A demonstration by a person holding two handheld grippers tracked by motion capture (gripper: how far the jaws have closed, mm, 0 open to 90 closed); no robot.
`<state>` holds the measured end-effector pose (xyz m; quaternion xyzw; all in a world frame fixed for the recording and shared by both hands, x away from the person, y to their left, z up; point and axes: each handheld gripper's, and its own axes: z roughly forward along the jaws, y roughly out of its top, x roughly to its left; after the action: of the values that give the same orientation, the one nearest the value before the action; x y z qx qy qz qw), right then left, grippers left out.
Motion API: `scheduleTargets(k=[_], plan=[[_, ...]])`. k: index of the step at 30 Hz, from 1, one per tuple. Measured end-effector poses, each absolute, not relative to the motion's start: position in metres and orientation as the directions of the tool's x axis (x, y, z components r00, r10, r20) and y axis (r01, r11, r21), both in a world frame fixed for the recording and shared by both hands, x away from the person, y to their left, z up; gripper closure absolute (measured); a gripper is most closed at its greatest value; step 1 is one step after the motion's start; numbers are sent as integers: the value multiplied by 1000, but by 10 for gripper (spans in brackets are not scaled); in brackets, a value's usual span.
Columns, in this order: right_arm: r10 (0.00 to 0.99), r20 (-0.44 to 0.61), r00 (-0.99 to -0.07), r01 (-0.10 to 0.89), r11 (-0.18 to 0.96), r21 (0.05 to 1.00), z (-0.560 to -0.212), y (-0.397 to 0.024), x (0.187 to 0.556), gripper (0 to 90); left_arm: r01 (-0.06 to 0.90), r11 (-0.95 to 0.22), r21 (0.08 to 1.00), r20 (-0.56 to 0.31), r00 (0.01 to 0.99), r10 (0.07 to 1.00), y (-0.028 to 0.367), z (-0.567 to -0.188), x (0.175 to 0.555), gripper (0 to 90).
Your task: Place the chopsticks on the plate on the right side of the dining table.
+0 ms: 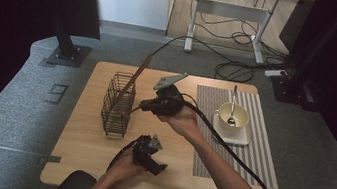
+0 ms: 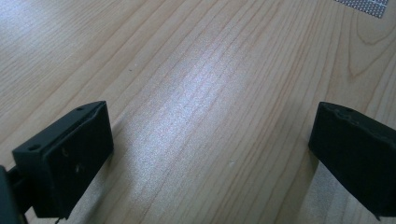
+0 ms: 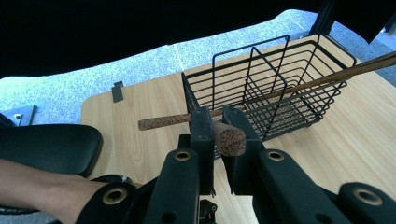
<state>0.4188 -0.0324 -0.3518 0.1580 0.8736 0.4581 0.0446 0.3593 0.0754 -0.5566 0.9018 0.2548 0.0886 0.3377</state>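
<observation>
A black wire basket [image 1: 117,103] [image 3: 271,88] stands on the left half of the wooden table [image 1: 82,147]. A long wooden stick [image 1: 140,72] leans out of the basket, pointing up and away. My right gripper [image 1: 140,105] [image 3: 223,116] is right beside the basket, shut on the thick near end of a wooden stick [image 3: 229,139]. A second wooden stick [image 3: 159,122] crosses just behind the jaws and runs on into the basket. My left gripper [image 1: 161,167] [image 2: 210,144] rests low over bare wood near the front edge, jaws wide open with nothing between them.
A white cup [image 1: 232,116] with a spoon [image 1: 233,101] in it sits on a white square coaster on a striped placemat [image 1: 259,148] at the right. Black cables trail from both grippers. Grey carpet and black stands surround the table.
</observation>
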Motion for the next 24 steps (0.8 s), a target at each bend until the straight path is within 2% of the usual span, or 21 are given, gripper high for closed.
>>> scheduleTargets(k=[24], plan=[[341, 74, -937, 243, 485, 840, -311, -81, 413, 822, 403, -636, 658, -13, 851, 525, 75, -557, 359, 0]])
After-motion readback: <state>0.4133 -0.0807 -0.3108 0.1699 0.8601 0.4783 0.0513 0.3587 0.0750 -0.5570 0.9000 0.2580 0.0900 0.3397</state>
